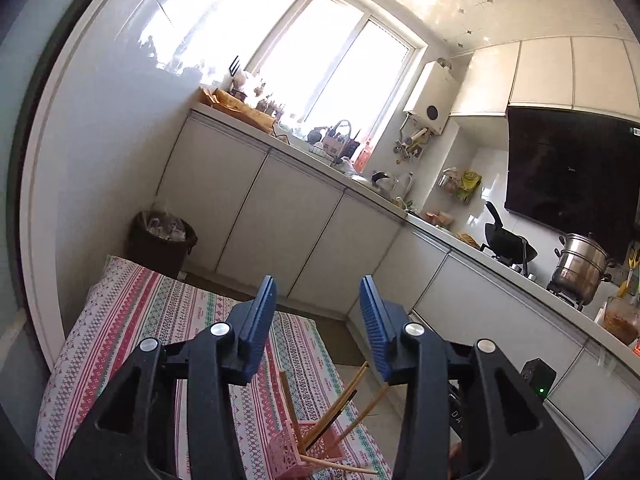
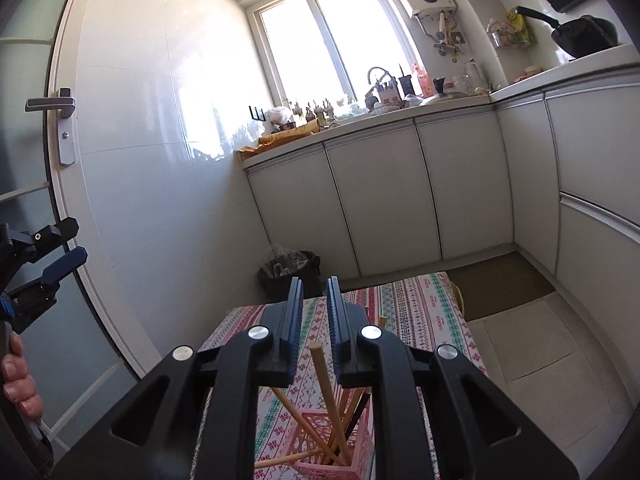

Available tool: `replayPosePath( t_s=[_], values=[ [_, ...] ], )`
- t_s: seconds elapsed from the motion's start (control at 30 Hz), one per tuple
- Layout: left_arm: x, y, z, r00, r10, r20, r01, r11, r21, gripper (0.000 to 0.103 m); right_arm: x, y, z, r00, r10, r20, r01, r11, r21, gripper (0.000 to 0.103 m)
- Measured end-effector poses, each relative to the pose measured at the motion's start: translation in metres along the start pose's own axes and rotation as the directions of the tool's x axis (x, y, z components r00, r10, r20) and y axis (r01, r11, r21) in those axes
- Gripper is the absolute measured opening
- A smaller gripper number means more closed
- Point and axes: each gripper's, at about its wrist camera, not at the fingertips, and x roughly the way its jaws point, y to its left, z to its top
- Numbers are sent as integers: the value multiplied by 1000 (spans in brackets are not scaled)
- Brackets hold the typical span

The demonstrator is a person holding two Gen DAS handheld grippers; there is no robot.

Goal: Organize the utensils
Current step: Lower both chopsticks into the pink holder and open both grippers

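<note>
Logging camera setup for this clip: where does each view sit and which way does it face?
Left wrist: on the left gripper, looking across the patterned tablecloth toward the window and stove counter; only its own open fingers show.
Right wrist: on the right gripper, facing the window and cabinets; the left gripper and a hand show at left.
Shared: pink basket of chopsticks, tablecloth, bin, window.

A small home kitchen in daylight.
White cabinet doors point(image 2: 384, 192) run under an L-shaped white worktop point(image 1: 460, 236); a steel stockpot point(image 1: 582, 268) and black frying pan point(image 1: 506, 240) sit on the hob beneath a black extractor hood point(image 1: 572, 168), with a bright window point(image 2: 320, 40) behind.
</note>
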Motion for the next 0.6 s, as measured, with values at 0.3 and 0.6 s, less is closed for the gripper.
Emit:
replayPosePath(
  t_s=[0.3,0.6],
  values=[
    [1,-11,-2,1000,-8,-25,9,1000,14,45,-36,-8,16,998,-41,49,39,998,42,31],
    [-11,-29,-16,998,19,-58,-16,998,62,80,-77,-19,15,993,-78,84,71,994,83,85]
  ],
)
